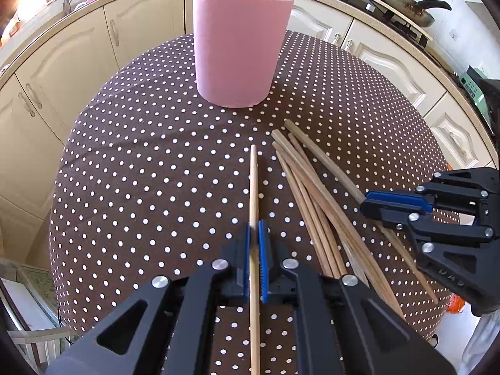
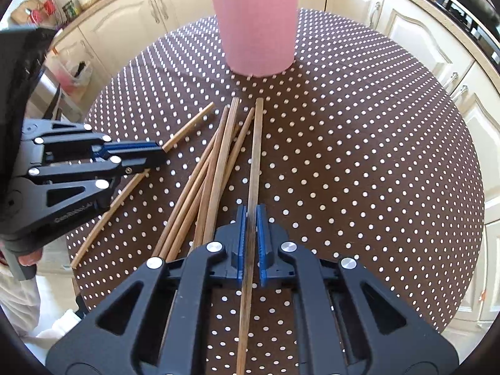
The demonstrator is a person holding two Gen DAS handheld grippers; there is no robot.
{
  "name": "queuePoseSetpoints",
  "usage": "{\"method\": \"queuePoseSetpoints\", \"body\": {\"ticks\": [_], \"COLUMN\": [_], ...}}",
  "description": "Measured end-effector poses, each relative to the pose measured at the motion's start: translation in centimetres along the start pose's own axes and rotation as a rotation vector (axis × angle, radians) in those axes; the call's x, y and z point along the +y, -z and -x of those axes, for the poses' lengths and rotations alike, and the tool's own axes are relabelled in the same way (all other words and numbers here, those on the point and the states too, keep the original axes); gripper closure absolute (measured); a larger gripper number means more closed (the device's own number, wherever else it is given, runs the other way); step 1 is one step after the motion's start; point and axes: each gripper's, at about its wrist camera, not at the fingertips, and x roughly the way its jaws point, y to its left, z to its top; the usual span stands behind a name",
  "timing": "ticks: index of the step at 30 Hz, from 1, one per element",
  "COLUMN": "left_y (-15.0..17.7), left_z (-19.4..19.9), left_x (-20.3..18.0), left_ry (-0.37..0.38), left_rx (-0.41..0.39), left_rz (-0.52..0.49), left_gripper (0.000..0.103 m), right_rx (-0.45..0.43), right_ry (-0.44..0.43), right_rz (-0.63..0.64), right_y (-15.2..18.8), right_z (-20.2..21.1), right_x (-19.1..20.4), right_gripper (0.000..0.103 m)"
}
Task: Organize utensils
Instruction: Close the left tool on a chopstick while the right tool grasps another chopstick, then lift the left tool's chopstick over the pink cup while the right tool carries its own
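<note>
A pink cylindrical holder [image 1: 237,50] [image 2: 256,22] stands at the far side of the brown polka-dot table [image 1: 140,172], with a few chopsticks sticking out of its top. Several loose wooden chopsticks [image 1: 312,193] [image 2: 212,168] lie fanned on the cloth between the two grippers. My left gripper [image 1: 257,228] [image 2: 159,156] is shut on a pale chopstick [image 1: 253,181] that points toward the holder. My right gripper [image 2: 251,215] [image 1: 365,206] is shut on a darker chopstick [image 2: 256,143] at the right edge of the pile, its far end resting near the holder.
Cream kitchen cabinets [image 1: 62,72] curve around the table on all far sides. A wok [image 1: 403,0] sits on a stove at the back right. A person's hand [image 2: 29,257] holds the left gripper. The table's round edge drops off close behind both grippers.
</note>
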Motion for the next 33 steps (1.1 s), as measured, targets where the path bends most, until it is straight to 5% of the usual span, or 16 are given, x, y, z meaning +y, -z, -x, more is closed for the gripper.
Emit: {"method": "queuePoseSetpoints", "body": {"ticks": [9, 17, 33], "left_y": [0.1, 0.4, -2.4], "left_z": [4.3, 9.5, 13.2], "left_x": [0.4, 1.1, -0.5], "left_ry": [0.055, 0.133, 0.209], "left_rx": [-0.122, -0.312, -0.537], "left_rz": [0.026, 0.057, 0.034], "left_gripper": [0.097, 0.097, 0.097], "right_rx": [-0.167, -0.343, -0.562], "right_ry": [-0.036, -0.068, -0.145], "right_rz": [-0.045, -0.11, -0.124], "right_y": [1.1, 1.3, -0.8], "right_z": [4.5, 8.7, 13.1], "right_x": [-1.7, -2.6, -0.9], "right_gripper": [0.096, 0.096, 0.096]}}
